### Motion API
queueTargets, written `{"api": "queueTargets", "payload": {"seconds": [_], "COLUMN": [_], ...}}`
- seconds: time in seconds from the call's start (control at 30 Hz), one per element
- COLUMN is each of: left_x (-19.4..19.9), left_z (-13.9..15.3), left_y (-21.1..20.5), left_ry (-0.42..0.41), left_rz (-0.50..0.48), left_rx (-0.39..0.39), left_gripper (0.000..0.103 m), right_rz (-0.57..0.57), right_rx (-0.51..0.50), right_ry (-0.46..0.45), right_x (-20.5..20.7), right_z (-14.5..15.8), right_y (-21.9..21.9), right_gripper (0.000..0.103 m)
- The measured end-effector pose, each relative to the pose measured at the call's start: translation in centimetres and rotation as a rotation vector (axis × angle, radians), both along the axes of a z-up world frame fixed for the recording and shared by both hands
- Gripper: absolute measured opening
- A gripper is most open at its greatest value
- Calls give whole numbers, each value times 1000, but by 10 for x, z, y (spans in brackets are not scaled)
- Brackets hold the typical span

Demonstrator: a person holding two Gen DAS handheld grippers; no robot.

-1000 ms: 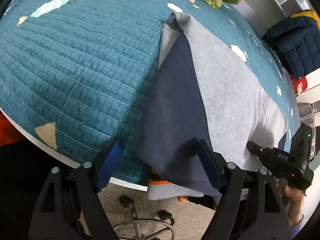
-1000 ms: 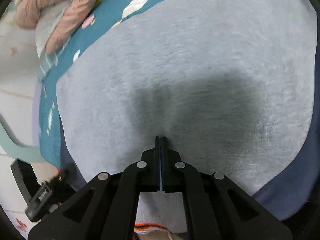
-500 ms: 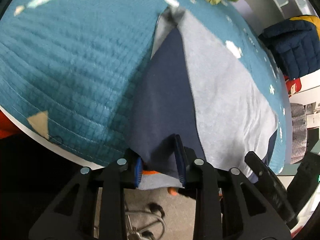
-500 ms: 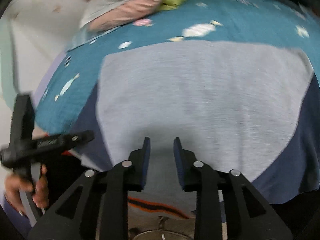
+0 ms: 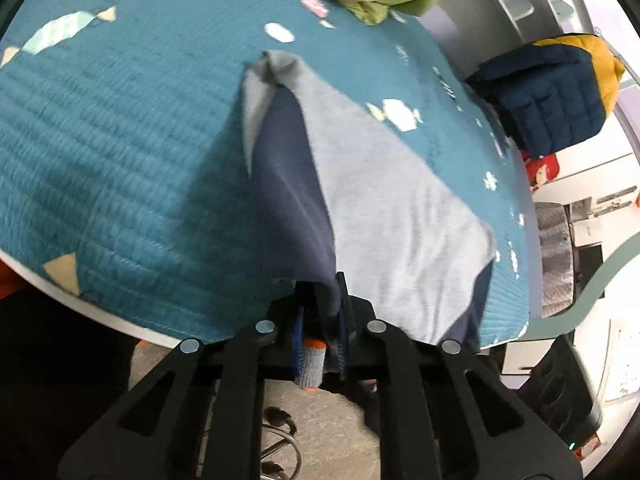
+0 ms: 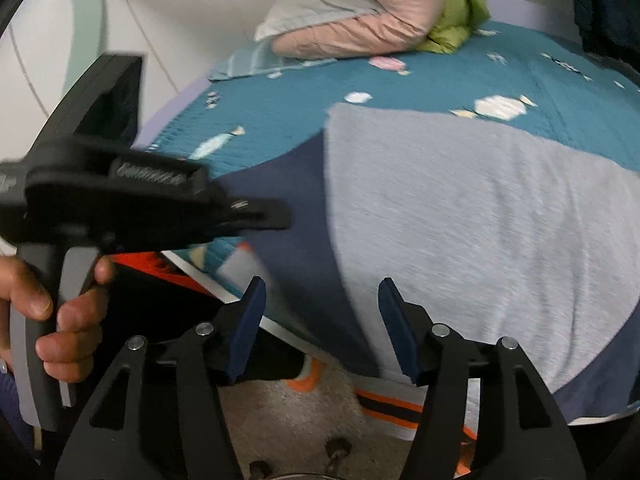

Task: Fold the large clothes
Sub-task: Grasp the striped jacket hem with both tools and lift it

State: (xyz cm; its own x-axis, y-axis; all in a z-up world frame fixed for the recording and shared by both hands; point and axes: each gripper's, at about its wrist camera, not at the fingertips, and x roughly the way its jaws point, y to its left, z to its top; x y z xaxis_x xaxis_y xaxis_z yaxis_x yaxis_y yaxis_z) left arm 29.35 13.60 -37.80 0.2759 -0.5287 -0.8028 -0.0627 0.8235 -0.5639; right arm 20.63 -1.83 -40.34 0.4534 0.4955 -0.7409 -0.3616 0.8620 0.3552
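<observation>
The grey and navy sweatshirt (image 6: 460,220) is lying spread on the teal quilted cover (image 5: 120,152) of the worktop, its near hem hanging over the edge. The left hand-held gripper (image 5: 320,344) is pinching the navy sleeve edge and striped cuff, fingers closed on the cloth. The right hand-held gripper (image 6: 320,328) is standing wide apart above the hem, gripping nothing. A pink and green garment pile (image 6: 380,12) is sitting at the far side. A navy and yellow padded jacket (image 5: 552,92) is hanging beyond the worktop.
</observation>
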Motion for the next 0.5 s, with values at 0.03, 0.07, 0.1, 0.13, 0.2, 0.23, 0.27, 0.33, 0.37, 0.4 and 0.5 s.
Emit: {"api": "queueTargets", "payload": {"seconds": [0.03, 0.07, 0.1, 0.13, 0.2, 0.23, 0.27, 0.33, 0.37, 0.4, 0.5], "left_x": [3, 4, 5, 7, 8, 9, 9, 11, 11, 12, 11], "left_z": [2, 4, 5, 6, 8, 9, 10, 11, 12, 13, 25], "left_y": [-3, -6, -7, -9, -9, -10, -11, -15, -16, -17, -14], "left_ry": [1, -2, -2, 1, 4, 5, 3, 4, 4, -1, -40], "left_rz": [-6, -10, -15, -16, -13, -14, -15, -17, -18, -22, -23], "left_rx": [-7, -7, -5, -18, -39, -42, -40, -38, -43, -56, -88], "left_gripper": [12, 12, 12, 12, 12, 12, 12, 12, 12, 11, 17], "right_rz": [7, 15, 18, 22, 11, -3, -18, -35, -34, -39, -95], "right_rx": [-7, -20, -33, -45, -64, -75, -93, -95, -87, -96, 2], "right_ry": [-7, -16, -26, -36, -46, -55, -62, -64, -59, -54, -5], "right_x": [0, 1, 1, 3, 7, 10, 16, 24, 28, 30, 39], "right_z": [0, 0, -1, -3, -8, -10, -13, -17, -18, -18, -15], "right_y": [4, 8, 11, 15, 19, 21, 24, 23, 23, 22, 1], "right_gripper": [62, 67, 67, 67, 67, 67, 67, 53, 37, 26, 9]}}
